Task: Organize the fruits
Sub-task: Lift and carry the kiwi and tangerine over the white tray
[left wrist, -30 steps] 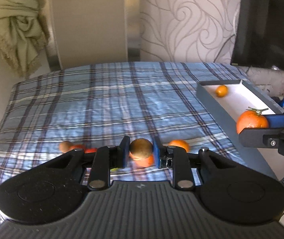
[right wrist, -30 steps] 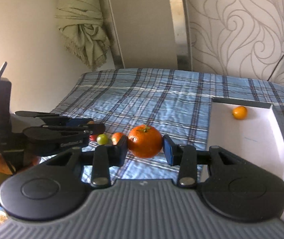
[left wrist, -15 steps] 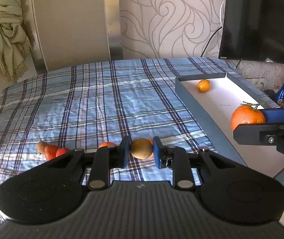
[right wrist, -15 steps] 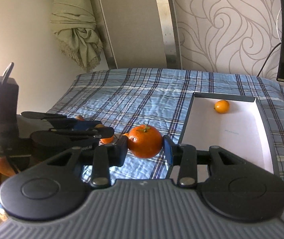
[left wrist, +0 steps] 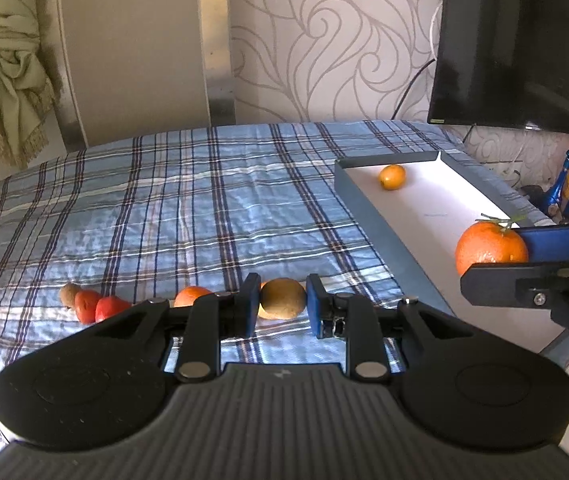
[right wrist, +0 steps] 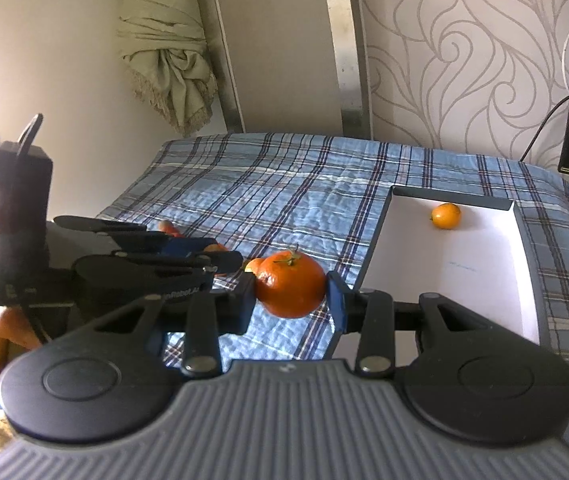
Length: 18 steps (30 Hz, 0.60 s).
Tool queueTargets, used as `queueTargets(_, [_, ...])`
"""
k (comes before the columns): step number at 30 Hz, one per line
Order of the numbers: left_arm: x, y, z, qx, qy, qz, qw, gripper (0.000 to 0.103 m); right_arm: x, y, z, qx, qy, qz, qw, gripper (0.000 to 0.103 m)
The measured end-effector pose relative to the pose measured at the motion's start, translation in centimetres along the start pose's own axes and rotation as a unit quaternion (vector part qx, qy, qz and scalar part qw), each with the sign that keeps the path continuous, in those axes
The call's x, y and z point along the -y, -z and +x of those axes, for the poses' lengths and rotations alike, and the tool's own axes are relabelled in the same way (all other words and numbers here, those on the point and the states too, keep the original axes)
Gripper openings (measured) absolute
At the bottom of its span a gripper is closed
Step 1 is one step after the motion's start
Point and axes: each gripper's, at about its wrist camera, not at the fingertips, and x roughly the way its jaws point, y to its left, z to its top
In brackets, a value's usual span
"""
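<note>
My left gripper (left wrist: 282, 300) is shut on a brown kiwi (left wrist: 283, 298) and holds it above the plaid bed. My right gripper (right wrist: 290, 286) is shut on a large orange (right wrist: 290, 285) with a green stem, held just left of the box's near corner. In the left wrist view the orange (left wrist: 490, 246) hangs over the near part of the box. The grey box with a white floor (left wrist: 424, 208) holds one small orange (left wrist: 392, 176), seen too in the right wrist view (right wrist: 445, 216). Loose fruit lies on the bed: another kiwi (left wrist: 67, 294), two red fruits (left wrist: 98, 307), a small orange (left wrist: 192, 295).
The blue plaid bedspread (left wrist: 204, 208) covers the bed. A dark TV (left wrist: 512, 60) hangs on the wall at right. A blue bottle (left wrist: 562, 180) stands beyond the box. A beige curtain (left wrist: 0, 64) hangs at the left.
Both grippers have swung right toward the box with their fruit still held. The box and its small orange sit more central in both views; the loose fruit has shifted left.
</note>
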Motion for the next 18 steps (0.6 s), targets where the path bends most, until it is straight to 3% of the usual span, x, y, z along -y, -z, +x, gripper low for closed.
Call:
queueTargets(11, [2.4,0.2,-0.3,-0.009,0.012,0.044,0.9989,0.028,1.4,1.7,-2.2,0.021,0.016,0.047,0.999,0.041])
queueTargets(18, [3.6,0.2,-0.6,0.003,0.027,0.038,0.9989,0.028,1.9,2.2,-3.5,0.022,0.037,0.05,0.998,0.041])
